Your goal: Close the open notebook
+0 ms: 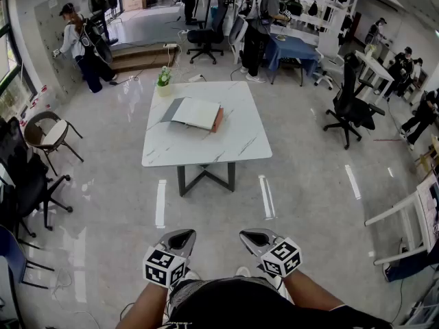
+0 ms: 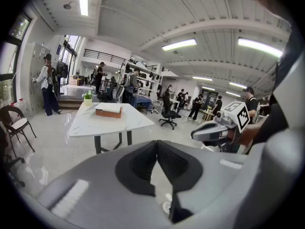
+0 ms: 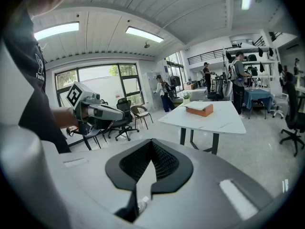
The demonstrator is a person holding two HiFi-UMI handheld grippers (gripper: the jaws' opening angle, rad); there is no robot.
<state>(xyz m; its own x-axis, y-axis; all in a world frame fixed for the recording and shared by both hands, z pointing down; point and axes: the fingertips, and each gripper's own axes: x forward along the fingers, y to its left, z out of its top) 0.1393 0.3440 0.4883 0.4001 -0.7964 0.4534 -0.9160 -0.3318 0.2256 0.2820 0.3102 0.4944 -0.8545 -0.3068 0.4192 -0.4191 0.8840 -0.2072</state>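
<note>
Notebook: the open notebook (image 1: 195, 113) lies on the white marble table (image 1: 233, 142) in the upper middle of the head view. Its grey cover is spread toward the upper left and an orange-brown edge shows on its right.
Table edges: the notebook sits nearer the far and left edges, with bare tabletop on its right and near sides.
Plant: a small potted plant (image 1: 164, 81) stands at the table's far left corner, near the cover.
Left claw: the left gripper (image 1: 181, 239) is at the bottom of the frame, close to the person's body, jaws together on nothing.
Right claw: the right gripper (image 1: 256, 238) is beside it, not touching, jaws likewise together and empty.
Open room: bare glossy floor (image 1: 212, 208) lies between the grippers and the table's near edge. A black office chair (image 1: 348, 108) stands well off at right and a brown chair (image 1: 45, 133) at left.
</note>
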